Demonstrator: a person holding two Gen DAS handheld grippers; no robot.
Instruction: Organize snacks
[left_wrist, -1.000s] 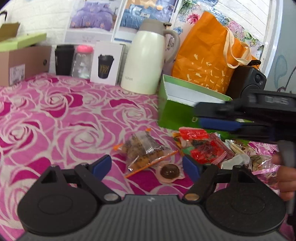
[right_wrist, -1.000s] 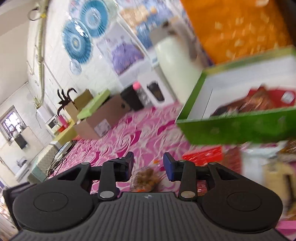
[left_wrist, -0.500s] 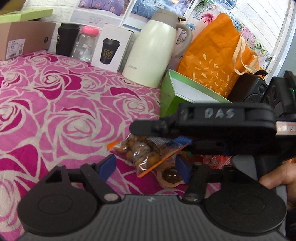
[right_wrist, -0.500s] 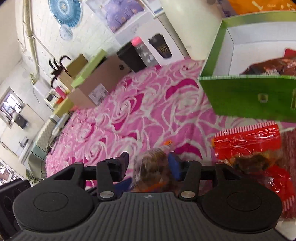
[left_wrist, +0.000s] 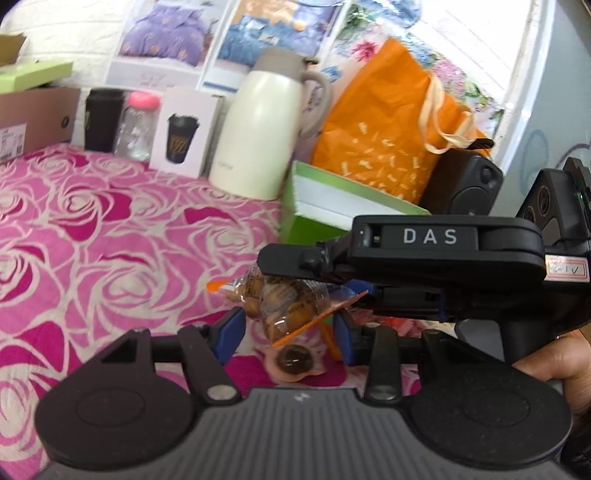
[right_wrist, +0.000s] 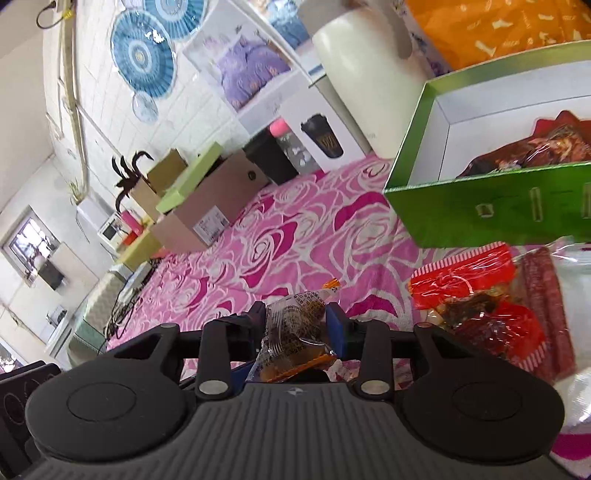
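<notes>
both claws work over the pink rose cloth (left_wrist: 110, 236). my right gripper (right_wrist: 295, 328) has its blue pads against the sides of a clear snack bag (right_wrist: 295, 325) with orange seams, jaws closing on it, the bag standing up between them. my left gripper (left_wrist: 288, 330) is narrowing too, jaws closing, but its pads touch nothing; in its view the same snack bag (left_wrist: 280, 299) sits just beyond the tips, under the black body of the right gripper (left_wrist: 424, 258), which crosses in from the right with a hand (left_wrist: 554, 362) on its handle. a round brown sweet (left_wrist: 295, 360) in a clear wrapper lies on the cloth between my left fingertips. to the right of the bag i see a heap of red-wrapped snacks (right_wrist: 476, 295) on the cloth. beyond that heap stands the green box (right_wrist: 480, 206), open, with a dark red packet (right_wrist: 524, 151) already inside. further back are a cream thermos jug (left_wrist: 258, 129), an orange bag (left_wrist: 388, 125) and a black speaker (left_wrist: 465, 181)
</notes>
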